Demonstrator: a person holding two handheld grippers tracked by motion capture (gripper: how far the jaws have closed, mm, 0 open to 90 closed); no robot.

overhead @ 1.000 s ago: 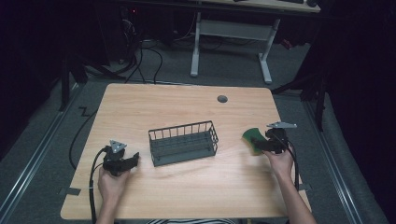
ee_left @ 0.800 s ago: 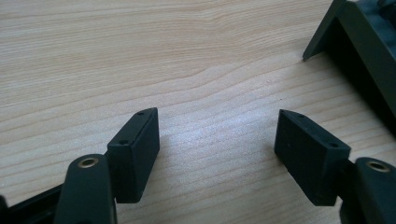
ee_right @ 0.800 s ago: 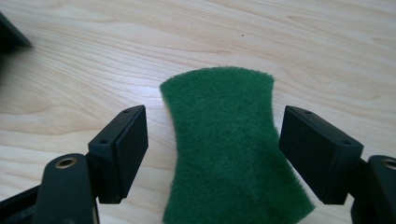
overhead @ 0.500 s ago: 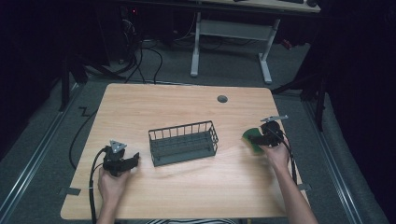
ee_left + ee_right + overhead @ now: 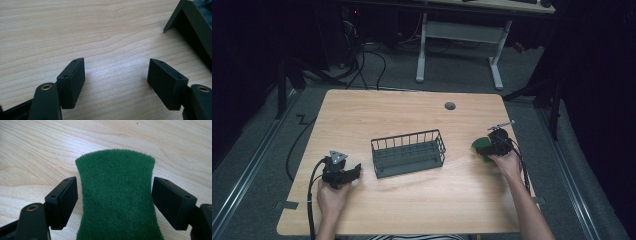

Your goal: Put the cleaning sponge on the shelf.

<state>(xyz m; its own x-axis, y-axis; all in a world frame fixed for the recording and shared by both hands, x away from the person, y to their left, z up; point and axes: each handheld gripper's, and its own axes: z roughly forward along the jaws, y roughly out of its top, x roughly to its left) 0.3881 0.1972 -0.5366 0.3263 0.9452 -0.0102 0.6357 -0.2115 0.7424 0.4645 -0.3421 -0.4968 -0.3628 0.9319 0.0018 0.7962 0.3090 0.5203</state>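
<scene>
- The right tool [image 5: 113, 202] is wide open, with a green sponge [image 5: 116, 195] between its jaws (not squeezed).
- The left tool [image 5: 116, 82] is wide open over bare surface [image 5: 412, 110].
- The wire basket [image 5: 408, 153] holds nothing.

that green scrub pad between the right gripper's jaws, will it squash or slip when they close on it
The green scrub pad looks fuzzy and fibrous, so it will probably give under the pads rather than slip. It is likely light and should lift easily. Lying flat on the table, it won't roll. The right gripper is open, its jaws either side.
</scene>
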